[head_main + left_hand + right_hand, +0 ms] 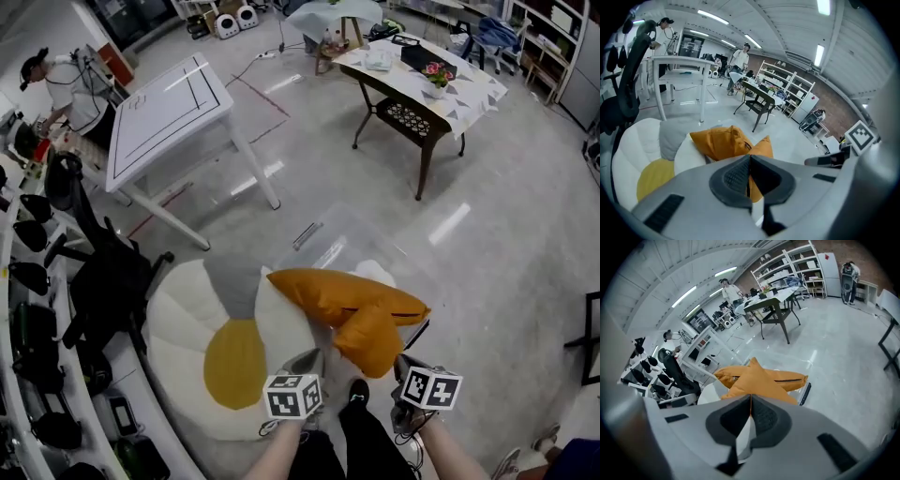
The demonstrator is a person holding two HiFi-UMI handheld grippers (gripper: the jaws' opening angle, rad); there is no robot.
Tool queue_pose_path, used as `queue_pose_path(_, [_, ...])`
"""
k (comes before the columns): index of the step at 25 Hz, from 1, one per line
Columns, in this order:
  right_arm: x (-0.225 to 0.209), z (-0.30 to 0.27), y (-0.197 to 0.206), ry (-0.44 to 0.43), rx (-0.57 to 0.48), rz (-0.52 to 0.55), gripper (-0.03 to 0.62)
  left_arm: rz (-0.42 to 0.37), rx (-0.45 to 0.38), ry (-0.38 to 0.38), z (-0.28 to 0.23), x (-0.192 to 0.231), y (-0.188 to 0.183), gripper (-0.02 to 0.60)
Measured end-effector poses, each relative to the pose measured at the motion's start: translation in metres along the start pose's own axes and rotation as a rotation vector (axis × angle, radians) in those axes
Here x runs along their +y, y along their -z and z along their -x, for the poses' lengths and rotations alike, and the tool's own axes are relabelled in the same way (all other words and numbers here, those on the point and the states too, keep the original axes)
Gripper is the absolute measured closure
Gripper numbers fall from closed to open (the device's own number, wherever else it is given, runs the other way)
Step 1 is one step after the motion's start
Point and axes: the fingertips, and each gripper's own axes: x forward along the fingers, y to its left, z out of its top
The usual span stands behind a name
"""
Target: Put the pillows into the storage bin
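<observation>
Pinching the small orange pillow (370, 339) (757, 378) by its near edge with the right gripper (401, 361) (751, 397), jaws pressed together on the fabric. Hanging that pillow at the near edge of the clear storage bin (342, 234) (805, 393), touching the large orange pillow (328, 292) (729, 375) behind it. Lying across the top of the bin, the large orange pillow, reaching from the left edge toward the right edge, zipper side turned to the right gripper view.

Keeping the left gripper (314, 356) (750, 157) squeezed fully together just beside the small pillow (761, 145); showing orange fabric right past the tips in the left gripper view, though not showing clearly whether any of it is nipped. Pointing both grippers downward toward the bin from its near side.

Resting on the floor against the bin's left edge, a white flower cushion (187, 319) (637, 140) with a yellow centre and one grey petal. Standing well apart, beyond the bin, a white table (169, 112) and a dark table (422, 80) under a patterned cloth. Crowding the cushion's left edge, a black office chair (108, 281).
</observation>
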Motion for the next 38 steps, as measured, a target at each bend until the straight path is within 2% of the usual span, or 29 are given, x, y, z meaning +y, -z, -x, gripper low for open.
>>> queue_pose_path(7, [0.065,0.023,0.015,-0.072,-0.053,0.133,0.594,0.027,-0.07,-0.033,0.065,0.03,0.011,0.572])
queue_pose_path(14, [0.131,0.044,0.034,-0.128,-0.107,0.303,0.594,0.095,-0.133,-0.09,0.139,0.074,0.029,0.572])
queue_pose_path(23, [0.221,0.053,0.08,-0.182,-0.118,0.471,0.594,0.169,-0.203,-0.169,0.235,0.14,0.066,0.571])
queue_pose_path(38, [0.358,0.044,0.164,-0.265,-0.116,0.637,0.594,0.295,-0.302,-0.27,0.356,0.244,0.129,0.571])
